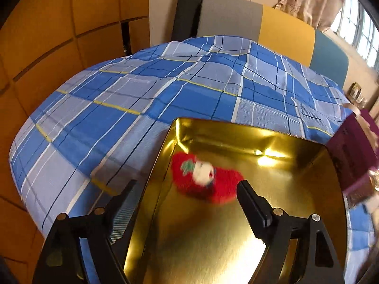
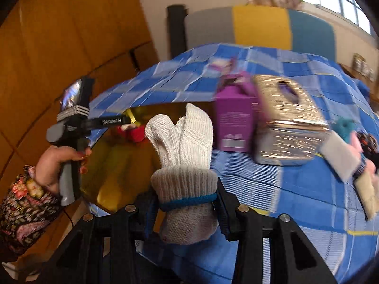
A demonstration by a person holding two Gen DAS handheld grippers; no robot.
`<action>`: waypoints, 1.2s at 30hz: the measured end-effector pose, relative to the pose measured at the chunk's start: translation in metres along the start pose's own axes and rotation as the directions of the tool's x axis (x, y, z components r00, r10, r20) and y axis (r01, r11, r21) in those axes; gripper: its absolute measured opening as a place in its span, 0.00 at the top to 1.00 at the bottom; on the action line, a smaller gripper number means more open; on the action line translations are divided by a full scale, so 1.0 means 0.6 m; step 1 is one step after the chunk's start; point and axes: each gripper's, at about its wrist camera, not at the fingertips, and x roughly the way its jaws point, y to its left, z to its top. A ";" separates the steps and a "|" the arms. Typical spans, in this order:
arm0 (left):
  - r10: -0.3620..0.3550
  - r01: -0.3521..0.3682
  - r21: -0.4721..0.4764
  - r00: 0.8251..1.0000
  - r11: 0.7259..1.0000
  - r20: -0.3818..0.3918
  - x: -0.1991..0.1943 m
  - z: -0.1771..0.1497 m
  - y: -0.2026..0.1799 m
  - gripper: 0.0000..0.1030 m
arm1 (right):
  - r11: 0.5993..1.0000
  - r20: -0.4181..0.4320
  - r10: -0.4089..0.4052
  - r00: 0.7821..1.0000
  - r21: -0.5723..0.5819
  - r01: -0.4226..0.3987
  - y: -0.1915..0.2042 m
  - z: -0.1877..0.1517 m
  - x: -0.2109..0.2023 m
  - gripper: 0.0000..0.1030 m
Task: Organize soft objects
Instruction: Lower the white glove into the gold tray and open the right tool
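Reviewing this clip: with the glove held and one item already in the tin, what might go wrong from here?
1. The right gripper pinches the white knit glove only at its cuff; the loose upper part may catch the gold tin's rim.
2. The left gripper hangs open over the tin above the red plush, so both tools may collide there.
3. The purple box stands close beside the tin and may be knocked.

"GenRobot.AI" is printed in white along the black arm of the left gripper (image 2: 129, 119). Print on the purple box (image 2: 233, 127) is too blurred to be read.
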 end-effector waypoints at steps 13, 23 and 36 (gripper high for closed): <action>-0.039 0.040 -0.069 0.999 0.997 0.005 -0.073 -0.073 0.038 0.18 | 0.994 -0.168 -0.074 0.983 -0.096 0.059 0.110 0.094 0.182 0.59; -0.026 0.025 -0.097 1.000 0.995 -0.001 -0.075 -0.081 0.058 0.18 | 0.978 -0.180 -0.185 0.966 -0.133 0.163 0.136 0.131 0.265 0.59; -0.012 0.009 -0.130 1.000 0.992 -0.019 -0.065 -0.085 0.074 0.18 | 0.979 -0.226 -0.185 0.956 -0.129 0.159 0.146 0.145 0.332 0.54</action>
